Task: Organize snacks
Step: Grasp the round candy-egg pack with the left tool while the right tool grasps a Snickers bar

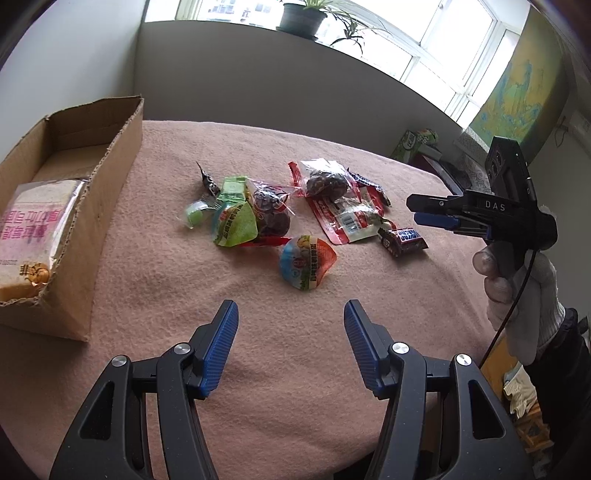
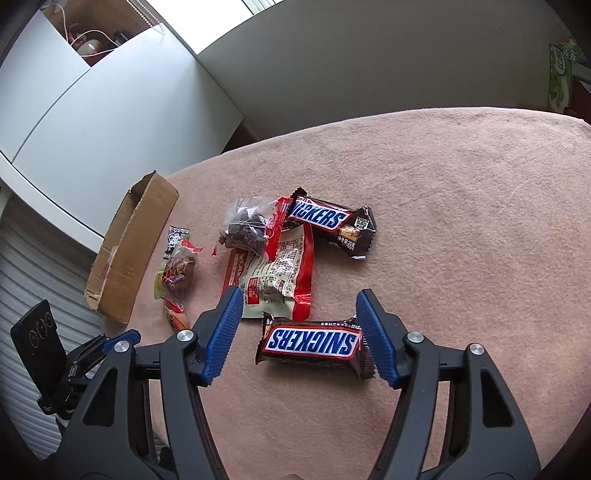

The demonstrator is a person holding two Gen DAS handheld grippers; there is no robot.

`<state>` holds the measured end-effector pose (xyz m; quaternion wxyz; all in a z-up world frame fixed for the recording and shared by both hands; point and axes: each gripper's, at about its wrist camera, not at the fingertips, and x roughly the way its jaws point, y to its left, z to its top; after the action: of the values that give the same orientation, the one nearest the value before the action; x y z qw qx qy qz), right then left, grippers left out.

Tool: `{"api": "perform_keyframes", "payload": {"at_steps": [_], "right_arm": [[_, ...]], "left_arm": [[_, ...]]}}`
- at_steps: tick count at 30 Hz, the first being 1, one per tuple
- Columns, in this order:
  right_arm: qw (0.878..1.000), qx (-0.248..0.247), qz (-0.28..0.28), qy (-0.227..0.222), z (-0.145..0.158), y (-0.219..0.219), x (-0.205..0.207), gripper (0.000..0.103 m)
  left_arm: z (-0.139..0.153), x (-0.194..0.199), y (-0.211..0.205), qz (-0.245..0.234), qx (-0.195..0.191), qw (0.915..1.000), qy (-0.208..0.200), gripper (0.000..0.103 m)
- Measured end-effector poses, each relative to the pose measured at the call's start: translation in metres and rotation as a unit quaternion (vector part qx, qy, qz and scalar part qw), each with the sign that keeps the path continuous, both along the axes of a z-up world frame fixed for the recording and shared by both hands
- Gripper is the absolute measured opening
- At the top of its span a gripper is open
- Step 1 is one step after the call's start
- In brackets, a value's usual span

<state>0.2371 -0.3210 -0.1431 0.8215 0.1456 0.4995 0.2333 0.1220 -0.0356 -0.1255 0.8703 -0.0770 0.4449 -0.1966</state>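
Observation:
Loose snacks lie on the pink-clothed table (image 1: 166, 280). My left gripper (image 1: 291, 310) is open and empty, just short of an orange-and-blue jelly cup (image 1: 306, 264). Beyond that are a green jelly cup (image 1: 234, 223) and bags of dark sweets (image 1: 325, 182). A cardboard box (image 1: 74, 206) at the left holds a bread packet (image 1: 33, 229). My right gripper (image 2: 300, 299) is open with a Snickers bar (image 2: 314, 343) lying between its fingers. Its right pad is at the wrapper's end and its left pad is apart from it. A second Snickers (image 2: 325, 221) and a red-and-white packet (image 2: 277, 273) lie farther off.
A gloved hand (image 1: 517, 280) holds the right gripper (image 1: 413, 209) over the table's right side. The left gripper (image 2: 118, 341) shows at the lower left, near the box (image 2: 129, 251). A potted plant (image 1: 299, 18) stands on the window sill, and a green carton (image 1: 413, 142) beyond the table.

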Motion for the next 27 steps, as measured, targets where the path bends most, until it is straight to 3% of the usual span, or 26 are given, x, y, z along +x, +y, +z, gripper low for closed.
{"api": "perform_keyframes", "payload": {"at_steps": [9,15,20,27], "right_arm": [[0.999,0.012,0.027,0.02,-0.004,0.0,-0.014,0.064],[0.998,0.019,0.049,0.025,-0.004,0.005,-0.032,0.064],[0.997,-0.049,0.064,-0.009,-0.001,0.026,-0.042,0.064],[0.984,-0.155,0.076,-0.047,-0.009,0.054,-0.047,0.063]], "left_arm": [[-0.009,0.021,-0.021,-0.011,0.014,0.9998,0.01,0.059],[-0.016,0.031,-0.04,-0.019,0.044,0.9988,0.007,0.059],[-0.018,0.042,-0.046,-0.011,0.046,0.9988,0.011,0.059],[-0.02,0.048,-0.055,-0.008,0.06,0.9981,0.008,0.059]]}}
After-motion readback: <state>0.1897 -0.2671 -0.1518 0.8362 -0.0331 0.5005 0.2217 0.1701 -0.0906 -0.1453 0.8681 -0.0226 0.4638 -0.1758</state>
